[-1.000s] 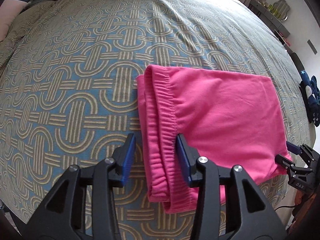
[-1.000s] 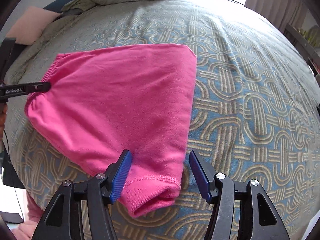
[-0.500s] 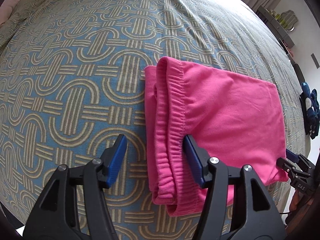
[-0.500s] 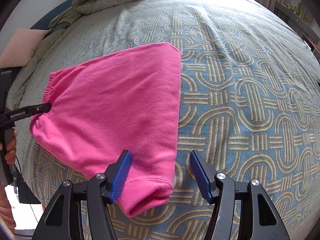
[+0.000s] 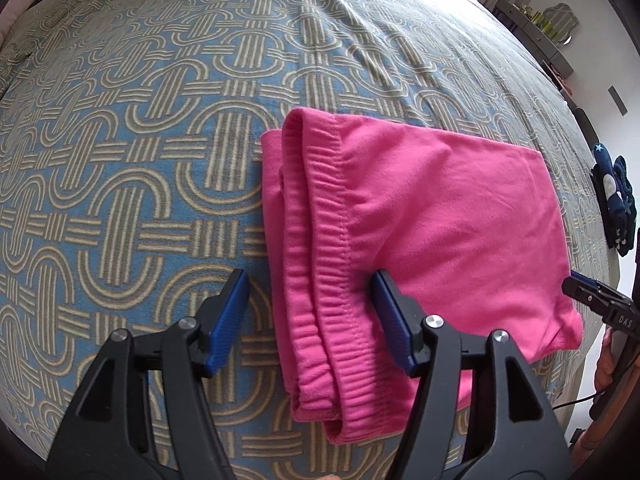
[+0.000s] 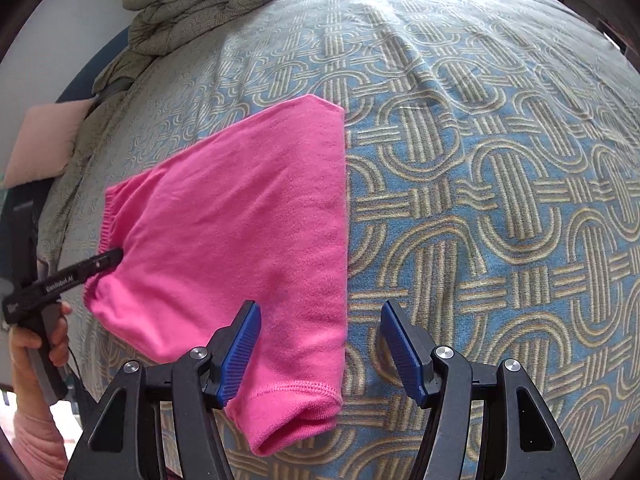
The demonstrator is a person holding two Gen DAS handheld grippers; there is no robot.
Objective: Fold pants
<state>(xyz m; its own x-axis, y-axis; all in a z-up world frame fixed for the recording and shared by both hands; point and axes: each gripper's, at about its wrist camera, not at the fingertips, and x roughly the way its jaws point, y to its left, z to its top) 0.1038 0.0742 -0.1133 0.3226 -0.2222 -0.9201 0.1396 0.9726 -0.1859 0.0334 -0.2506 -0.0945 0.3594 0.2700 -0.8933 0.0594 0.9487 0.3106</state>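
The pink pants (image 5: 432,216) lie folded into a compact rectangle on the patterned bedspread (image 5: 132,140). In the left wrist view the elastic waistband lies between the two blue pads of my left gripper (image 5: 310,312), which is open and holds nothing. In the right wrist view the pants (image 6: 240,232) show with the hemmed leg end near my right gripper (image 6: 320,344), which is open and astride that corner. The left gripper's tip (image 6: 106,258) touches the waistband side there; the right gripper's tip (image 5: 588,292) shows at the far corner in the left view.
A crumpled duvet (image 6: 208,4) and a pink pillow (image 6: 44,140) lie at the head of the bed. A dark blue star-print item (image 5: 616,200) hangs off the bed's right side. Shelves (image 5: 540,28) stand by the wall.
Both grippers stay open while the cameras shift a little closer over the folded pants. The pants keep their shape and place.
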